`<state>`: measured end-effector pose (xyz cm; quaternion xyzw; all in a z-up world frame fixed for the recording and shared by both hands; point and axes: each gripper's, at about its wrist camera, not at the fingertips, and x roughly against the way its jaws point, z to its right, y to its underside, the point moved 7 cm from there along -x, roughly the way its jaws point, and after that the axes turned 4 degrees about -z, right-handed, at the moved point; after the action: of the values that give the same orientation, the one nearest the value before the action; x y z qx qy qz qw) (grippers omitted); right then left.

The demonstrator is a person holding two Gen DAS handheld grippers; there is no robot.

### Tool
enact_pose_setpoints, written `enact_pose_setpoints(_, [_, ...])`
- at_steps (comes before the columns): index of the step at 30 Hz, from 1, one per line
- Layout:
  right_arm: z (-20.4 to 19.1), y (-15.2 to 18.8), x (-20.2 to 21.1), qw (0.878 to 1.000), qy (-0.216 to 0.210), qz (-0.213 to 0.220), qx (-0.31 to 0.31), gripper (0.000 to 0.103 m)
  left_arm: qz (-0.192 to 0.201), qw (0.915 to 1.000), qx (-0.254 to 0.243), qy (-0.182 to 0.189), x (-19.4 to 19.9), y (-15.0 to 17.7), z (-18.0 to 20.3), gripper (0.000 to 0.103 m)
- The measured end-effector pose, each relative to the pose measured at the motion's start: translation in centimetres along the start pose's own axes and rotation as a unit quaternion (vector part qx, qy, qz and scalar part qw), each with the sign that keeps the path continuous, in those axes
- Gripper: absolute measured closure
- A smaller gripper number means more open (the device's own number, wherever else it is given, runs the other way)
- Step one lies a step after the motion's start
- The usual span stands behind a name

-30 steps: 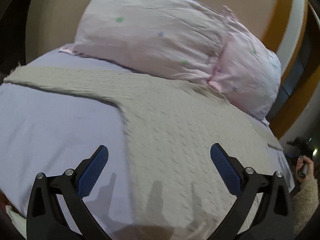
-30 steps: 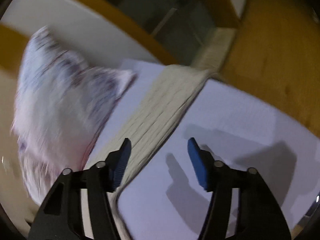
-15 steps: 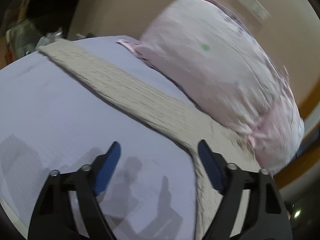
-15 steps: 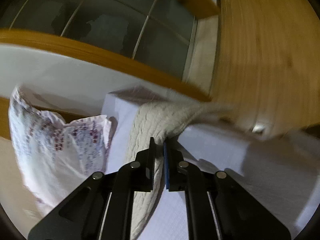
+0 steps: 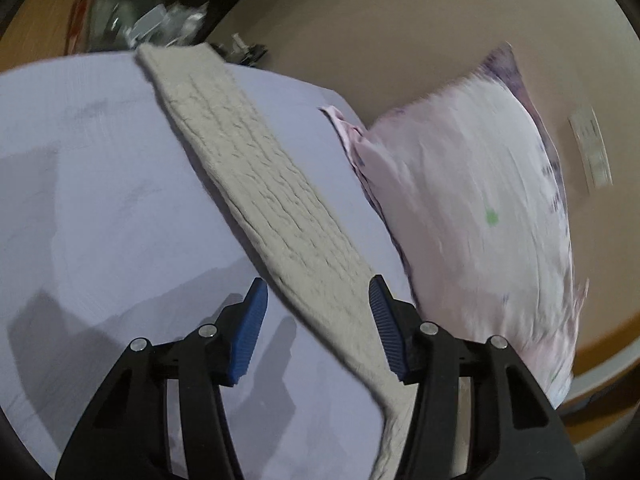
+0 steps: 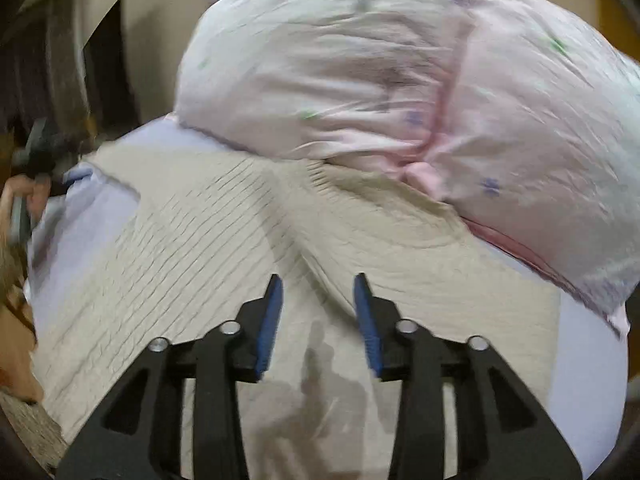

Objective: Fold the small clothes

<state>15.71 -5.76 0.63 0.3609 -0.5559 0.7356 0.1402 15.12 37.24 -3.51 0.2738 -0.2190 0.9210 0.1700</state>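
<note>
A cream knitted sweater (image 6: 224,240) lies flat on the lilac bed sheet (image 5: 80,200). In the left wrist view its long sleeve (image 5: 276,208) runs from the far edge of the bed down between my fingers. My left gripper (image 5: 314,320) is open just above the near part of the sleeve. In the right wrist view a sleeve lies folded across the sweater's body, with a crease near the middle. My right gripper (image 6: 318,320) is open and empty above the folded cloth.
A pink patterned pillow (image 5: 480,200) lies against the beige wall right behind the sweater; it also shows in the right wrist view (image 6: 400,72). Clutter sits beyond the bed's far edge (image 5: 160,28). A person's hand shows at the left edge (image 6: 24,200).
My right gripper, shut on the sleeve end half a second ago, has carried it over the body and opened. My left gripper has swung left along the other sleeve and narrowed.
</note>
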Motion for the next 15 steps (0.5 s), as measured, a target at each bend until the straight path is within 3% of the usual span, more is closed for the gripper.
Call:
enact_pose_setpoints(2, [0.5, 0.4, 2.0, 0.999, -0.008, 0.028, -0.025, 0.031, 0.006, 0.9998, 0.017, -0.002, -0.3, -1.1, -0.8, 0.052])
enact_pose_setpoints(6, [4.1, 0.5, 4.4, 0.995, 0.018, 0.052, -0.079, 0.024, 0.016, 0.9984, 0.052, -0.014, -1.0, -3.0, -2.7, 0.058])
enact_pose_setpoints(9, [6.8, 1.7, 5.2, 0.991, 0.027, 0.048, -0.121, 0.022, 0.023, 0.9950, 0.097, -0.011, -1.6, -4.3, -4.4, 0.071])
enact_pose_setpoints(15, [10.4, 3.7, 4.6, 0.982, 0.035, 0.041, -0.180, 0.022, 0.029, 0.9918, 0.124, -0.012, -2.6, -6.3, -5.3, 0.089])
